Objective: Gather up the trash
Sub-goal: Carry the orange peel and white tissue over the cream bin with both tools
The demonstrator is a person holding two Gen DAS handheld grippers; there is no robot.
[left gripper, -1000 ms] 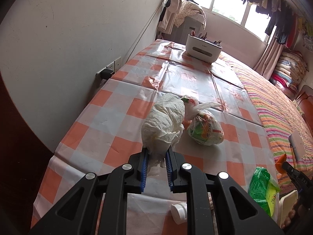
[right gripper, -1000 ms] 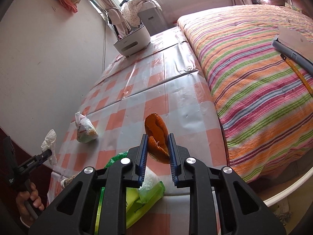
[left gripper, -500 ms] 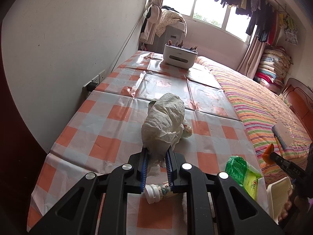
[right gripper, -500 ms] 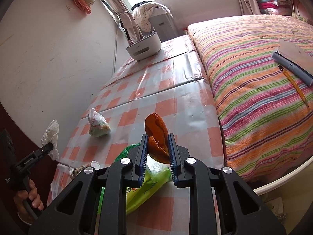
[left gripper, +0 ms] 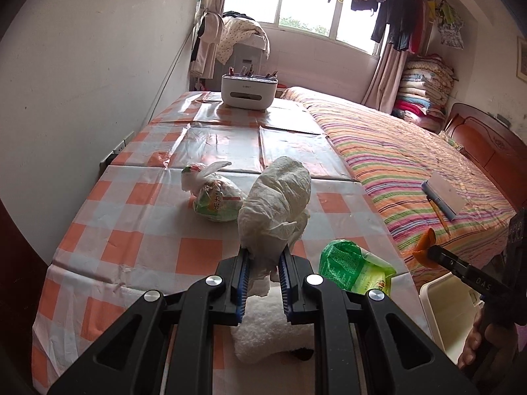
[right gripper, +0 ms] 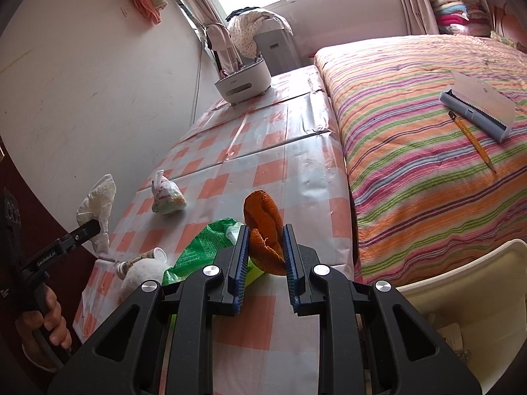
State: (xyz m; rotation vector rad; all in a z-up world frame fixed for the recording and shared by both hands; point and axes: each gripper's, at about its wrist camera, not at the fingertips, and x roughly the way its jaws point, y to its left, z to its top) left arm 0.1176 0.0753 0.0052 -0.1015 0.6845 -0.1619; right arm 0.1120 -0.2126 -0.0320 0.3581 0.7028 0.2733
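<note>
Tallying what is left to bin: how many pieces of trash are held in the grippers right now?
2. A crumpled white tissue is clamped in the left gripper, and an orange peel in the right gripper. More trash lies on the table.

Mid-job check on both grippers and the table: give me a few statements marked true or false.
1. The left gripper is shut on the crumpled white tissue. True.
2. The right gripper is empty. False: it grips an orange peel.
3. The knotted plastic bag lies on the checkered tablecloth. True.
4. The green wrapper is on the striped bed. False: it lies on the tablecloth's near edge.
</note>
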